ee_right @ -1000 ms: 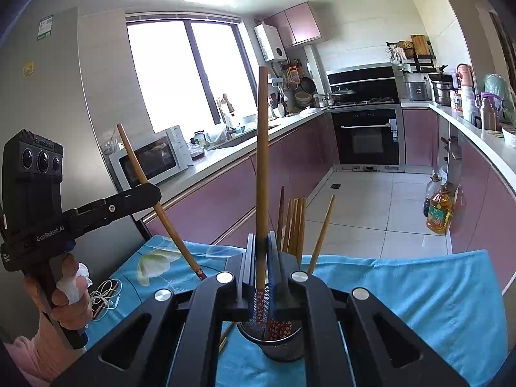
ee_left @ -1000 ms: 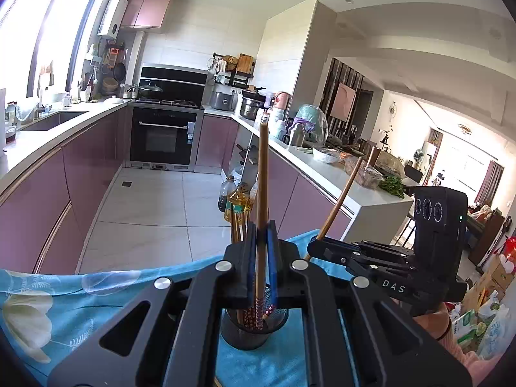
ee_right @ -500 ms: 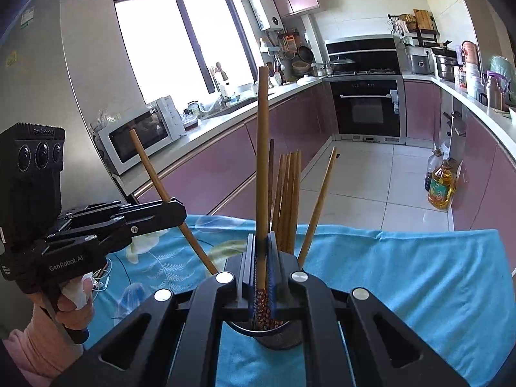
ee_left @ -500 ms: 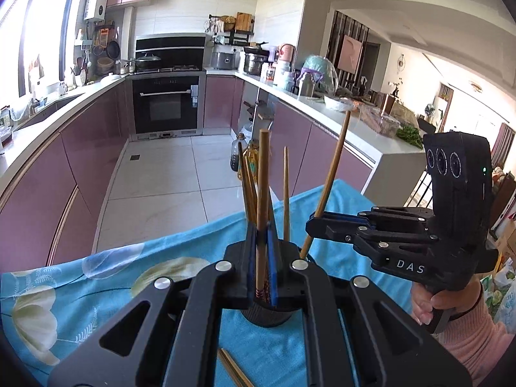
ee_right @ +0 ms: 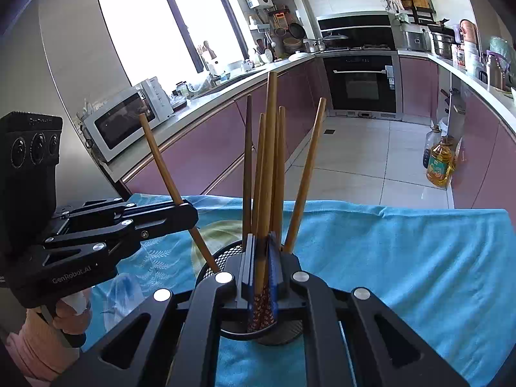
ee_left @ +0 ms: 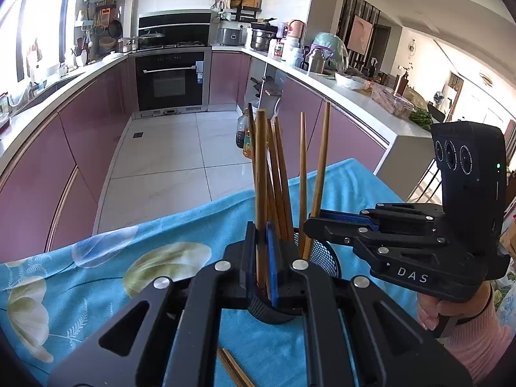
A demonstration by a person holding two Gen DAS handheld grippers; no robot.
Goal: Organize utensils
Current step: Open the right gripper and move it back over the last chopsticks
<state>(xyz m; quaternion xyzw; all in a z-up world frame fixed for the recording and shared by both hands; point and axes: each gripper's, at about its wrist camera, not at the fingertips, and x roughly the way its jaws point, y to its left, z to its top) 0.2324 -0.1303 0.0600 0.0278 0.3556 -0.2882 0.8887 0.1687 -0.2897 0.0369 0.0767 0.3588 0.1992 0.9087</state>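
Chopsticks going into the black mesh holder (ee_right: 222,258), both at once.
Your left gripper (ee_left: 262,258) and right gripper (ee_right: 262,277) each clamp one brown wooden chopstick (ee_right: 269,161); next, open them over the cup.

Both claws have descended toward the mesh holder (ee_right: 222,258) on the table. The chopstick (ee_left: 260,193) in the left claw (ee_left: 262,258) now has its lower end inside the holder, among the chopsticks already there. The chopstick (ee_right: 269,167) in the right claw (ee_right: 262,264) has likewise dropped into the holder. Both views have tilted downward, showing more blue cloth (ee_right: 403,251).
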